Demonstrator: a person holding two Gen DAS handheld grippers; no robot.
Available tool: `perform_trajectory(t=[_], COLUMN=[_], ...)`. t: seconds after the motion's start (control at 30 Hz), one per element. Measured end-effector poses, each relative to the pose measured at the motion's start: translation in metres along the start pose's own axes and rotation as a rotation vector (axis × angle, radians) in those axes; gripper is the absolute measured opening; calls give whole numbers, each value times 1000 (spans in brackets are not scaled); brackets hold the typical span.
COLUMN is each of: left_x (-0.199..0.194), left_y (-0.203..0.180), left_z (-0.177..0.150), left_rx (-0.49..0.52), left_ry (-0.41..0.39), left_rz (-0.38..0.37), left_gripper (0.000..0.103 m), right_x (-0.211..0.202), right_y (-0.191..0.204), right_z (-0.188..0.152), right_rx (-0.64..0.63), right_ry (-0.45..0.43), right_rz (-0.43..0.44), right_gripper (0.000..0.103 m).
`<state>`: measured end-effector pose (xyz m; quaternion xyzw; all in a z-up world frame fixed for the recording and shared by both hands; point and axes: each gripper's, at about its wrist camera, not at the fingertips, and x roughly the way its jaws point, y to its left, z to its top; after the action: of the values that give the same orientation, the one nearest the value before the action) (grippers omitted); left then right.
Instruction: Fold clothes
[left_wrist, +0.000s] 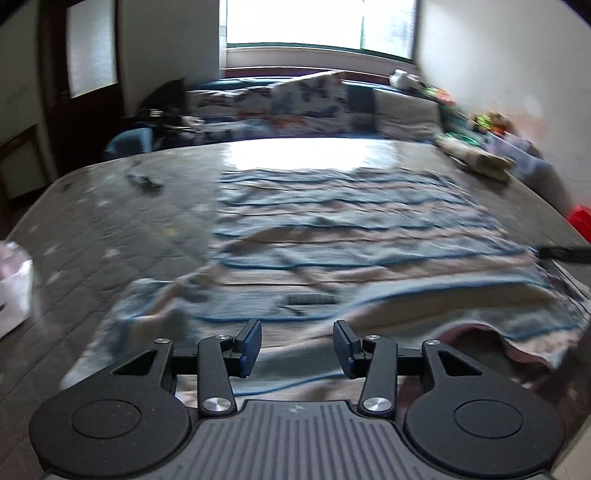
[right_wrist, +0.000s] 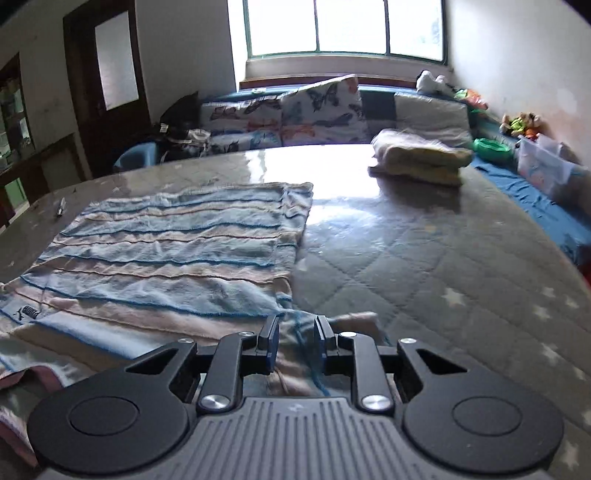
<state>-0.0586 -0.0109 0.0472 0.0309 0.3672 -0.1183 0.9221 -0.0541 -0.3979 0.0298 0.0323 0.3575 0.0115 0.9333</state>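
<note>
The blue-and-beige striped knitted garment (right_wrist: 166, 251) lies spread on the grey quilted mattress (right_wrist: 424, 266), its near hem bunched and partly turned over. Both grippers hang over that hem with nothing pinched: the left gripper (left_wrist: 297, 349) has jaws well apart, the right gripper (right_wrist: 295, 341) stands narrowly parted over a blue thread. Judging from this, each should catch one near corner cleanly and lift evenly. Only the right view shows the folded pale yellow pile (right_wrist: 421, 158) at 1 o'clock whole; the left view alone shows a red object (left_wrist: 580, 221) at 3 o'clock
</note>
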Motion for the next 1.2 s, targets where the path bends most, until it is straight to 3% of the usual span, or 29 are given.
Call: perform_trajectory(t=[0.13, 0.3, 0.47, 0.7, 0.77, 0.87, 0.97, 1.0, 1.03, 1.1, 1.2], left_x=[5, -3, -7, 2, 6, 8, 5, 4, 3, -1, -9], left_y=[-18, -33, -48, -57, -57, -57, -56, -55, -55, -55, -53], left_z=[-4, -9, -15, -26, -28, -31, -31, -30, -30, -29, -27], left_rx=[52, 126, 213, 294, 300, 307, 305, 304, 302, 305, 300], left_ry=[22, 12, 2, 4, 10, 7, -6, -9, -11, -19, -32], left_rz=[-63, -141, -187, -161, -157, -154, -157, -161, -164, -167, -183], left_gripper=[46, 46, 46, 44, 41, 27, 11, 8, 7, 4, 2], right_x=[17, 3, -25, -42, -42, -37, -32, -31, -31, -34, -48], right_y=[-4, 4, 37, 101, 116, 134, 140, 140, 139, 138, 139], right_z=[1, 2, -3, -19, -25, -35, -39, -38, -37, -35, -36], right_rx=[0, -58, -142, -309, -359, -430, -461, -455, -446, -434, -462], right_ry=[31, 36, 47, 82, 96, 102, 83, 78, 76, 69, 53], right_rz=[-5, -7, 141, 387, 411, 391, 349, 337, 333, 350, 372], right_gripper=[22, 26, 26, 32, 35, 36, 33, 24, 14, 5, 3])
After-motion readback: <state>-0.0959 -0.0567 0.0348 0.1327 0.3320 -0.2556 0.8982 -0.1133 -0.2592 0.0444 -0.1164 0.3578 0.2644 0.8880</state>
